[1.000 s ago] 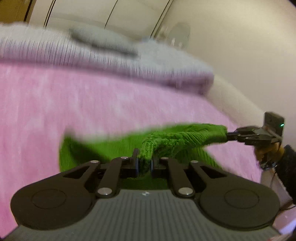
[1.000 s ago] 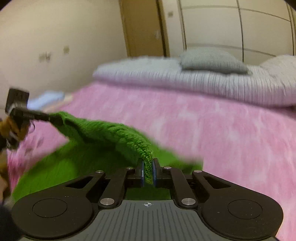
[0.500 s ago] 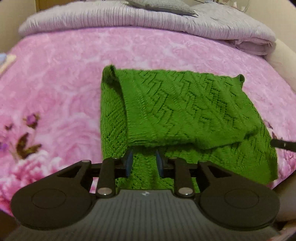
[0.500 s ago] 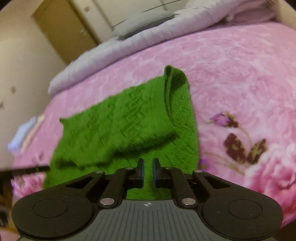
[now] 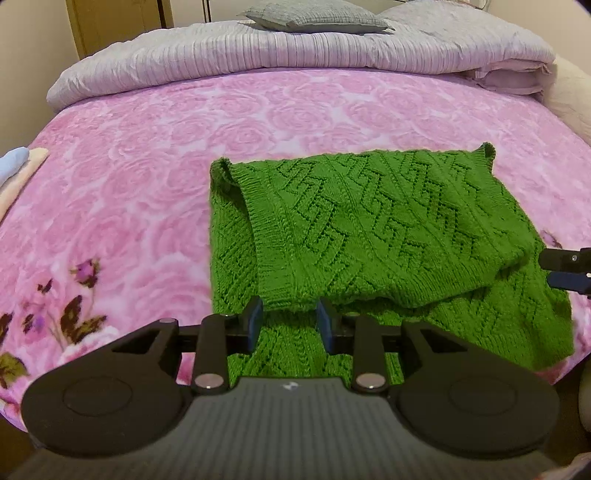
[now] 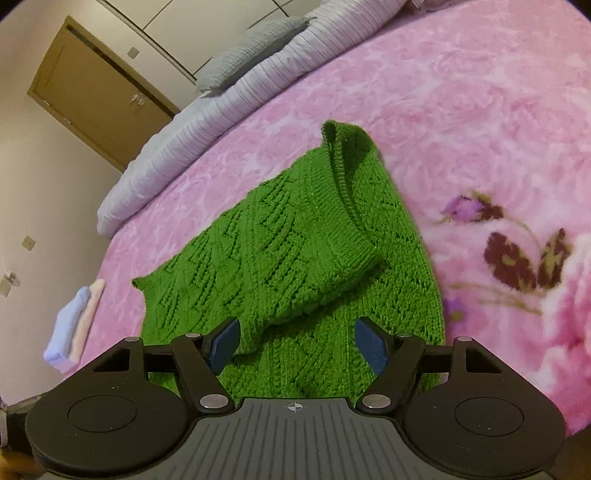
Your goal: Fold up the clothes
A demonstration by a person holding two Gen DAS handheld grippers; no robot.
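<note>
A green knitted sweater (image 5: pixel 369 236) lies on a bed covered with a pink rose-patterned blanket (image 5: pixel 147 166), folded so that an upper layer rests across a lower one whose edge shows along the near side and at both ends. The left gripper (image 5: pixel 290 323) hovers at the sweater's near edge with its fingers parted by a moderate gap and holding nothing; the folded layer's hem sits just beyond the blue pads. The right gripper (image 6: pixel 297 343) has its fingers spread wide, also empty, above the lower layer at the near edge of the garment (image 6: pixel 295 251). In the left wrist view, the right gripper's fingertips show at the right edge, beside the fold. A lilac quilt (image 5: pixel 295 51) and a grey pillow (image 5: pixel 314 16) lie at the head of the bed. Small folded cloths (image 6: pixel 72 325) in blue and peach sit well apart from the sweater, near the blanket's edge.
</note>
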